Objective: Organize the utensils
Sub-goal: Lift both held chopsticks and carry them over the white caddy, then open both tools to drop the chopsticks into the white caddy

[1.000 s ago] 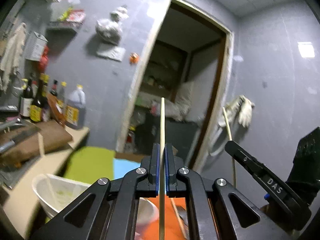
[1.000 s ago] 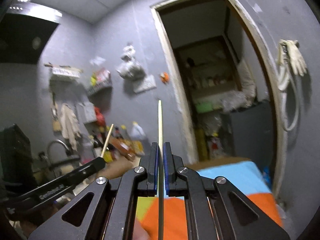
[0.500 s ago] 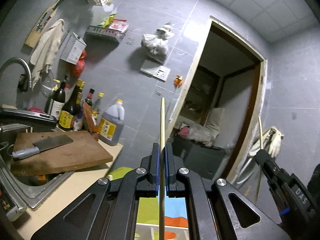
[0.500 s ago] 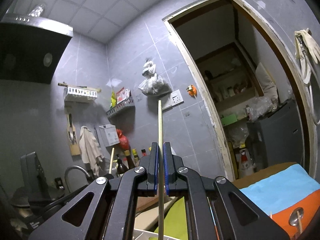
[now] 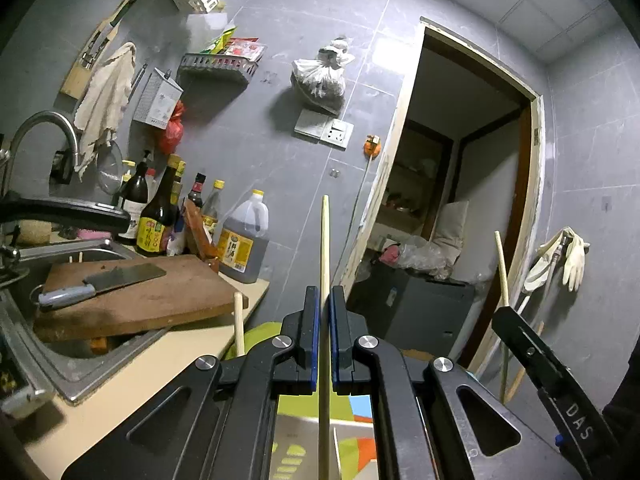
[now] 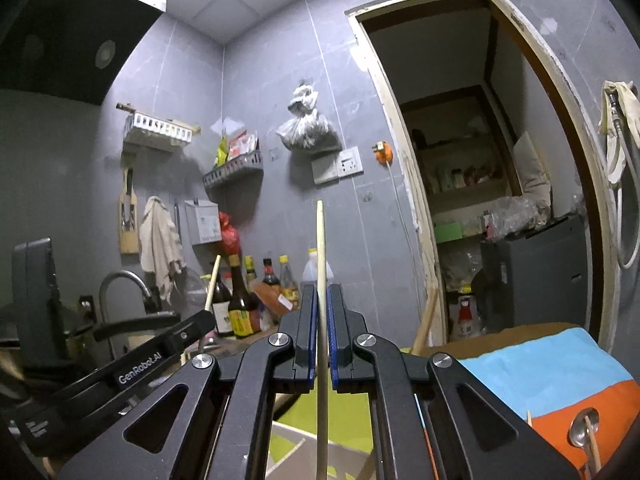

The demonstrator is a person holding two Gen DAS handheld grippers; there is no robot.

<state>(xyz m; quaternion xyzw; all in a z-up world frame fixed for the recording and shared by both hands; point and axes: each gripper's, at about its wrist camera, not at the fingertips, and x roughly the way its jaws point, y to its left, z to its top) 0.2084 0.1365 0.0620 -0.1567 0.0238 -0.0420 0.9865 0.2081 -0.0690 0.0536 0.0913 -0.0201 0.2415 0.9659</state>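
Note:
My left gripper [image 5: 324, 300] is shut on a pale wooden chopstick [image 5: 324, 248] that stands upright between its blue pads. My right gripper [image 6: 320, 300] is shut on a second wooden chopstick [image 6: 319, 248], also upright. Both point up at the grey tiled wall. The right gripper shows at the right edge of the left wrist view [image 5: 552, 380] with its chopstick [image 5: 501, 268]. The left gripper shows at the lower left of the right wrist view [image 6: 132, 364]. A metal spoon [image 6: 584, 430] lies on the orange part of a mat. A white holder [image 6: 304, 446] sits below the grippers.
A counter on the left holds a wooden cutting board [image 5: 136, 300] with a cleaver [image 5: 100, 282], a sink [image 5: 60, 356], a tap [image 5: 44, 128] and several sauce bottles [image 5: 160, 216]. An open doorway [image 5: 452, 200] is to the right. A coloured mat [image 6: 552, 376] covers the table.
Both grippers have tilted upward and swung left, each still holding its chopstick upright. The counter, sink and wall shelves have come into view and the table has dropped out of sight.

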